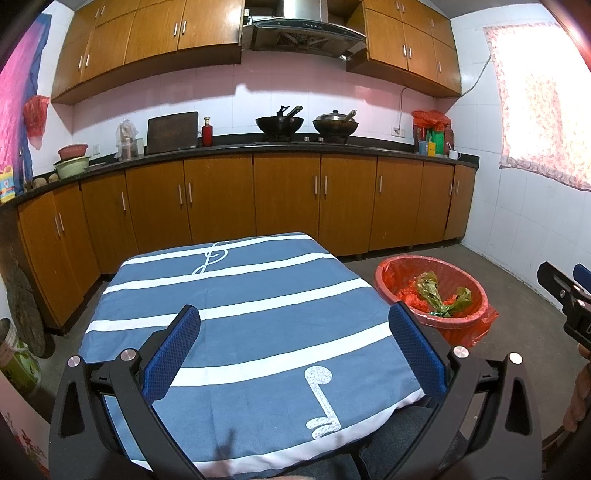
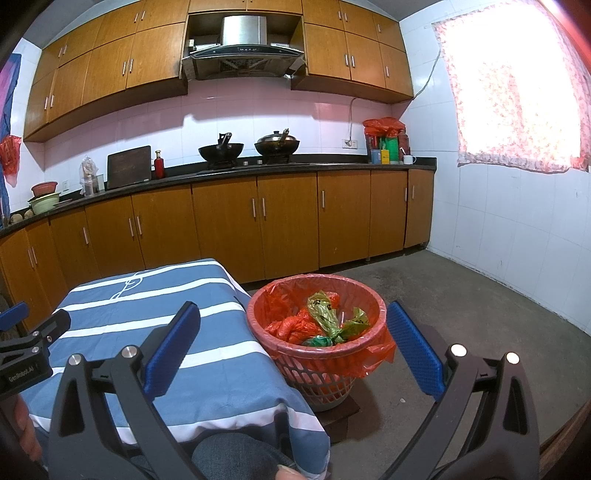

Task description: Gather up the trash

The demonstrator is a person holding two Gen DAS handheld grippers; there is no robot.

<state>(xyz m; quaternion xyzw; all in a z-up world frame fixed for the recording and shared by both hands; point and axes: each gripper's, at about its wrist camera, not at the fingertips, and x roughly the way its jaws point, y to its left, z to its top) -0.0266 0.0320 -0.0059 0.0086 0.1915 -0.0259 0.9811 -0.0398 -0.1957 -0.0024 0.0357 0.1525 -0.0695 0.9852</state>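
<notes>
Kitchen, mid-cleanup: left tool [image 1: 293, 321] spread wide, blue-padded fingers [image 1: 173, 354] holding nothing, poised above the striped cloth on the tabletop [image 1: 236, 295] w/o visible contact. Right tool [image 2: 293, 321] also wide open and empty, its fingers [image 2: 413, 350] framing the trash basket [image 2: 317, 369] from above; no touch seen.

In the left wrist view, the right tool shows at 3 o'clock, edge of frame, w/ part of a hand [image 1: 578, 398] behind it. In the right wrist view, the left tool sits at 9 o'clock over the cloth's near-left side. A knee in dark fabric [image 2: 236, 454] pokes in at 6 o'clock, under the tabletop's front edge.

Cloth is blue w/ white stripes and music-note prints, bare on top. Basket stands on the concrete floor [image 2: 480, 314] just beside the tabletop's right side, at 1 o'clock from the left tool, on a dark flat base. It is red plastic w/ lattice walls, lined w/ a red bag [image 2: 373, 350] draped over the rim.

Trash [image 2: 332, 321] lies inside the basket: crumpled yellow-green wrappers, red plastic, a bit of green.

Beyond, at 12 o'clock: wood cabinets [image 1: 288, 199], dark counter w/ two woks [image 1: 306, 123], cutting board, red bottle; range hood [image 1: 306, 29] overhead. Curtained window [image 2: 517, 92] at 2 o'clock, glare-bright.
</notes>
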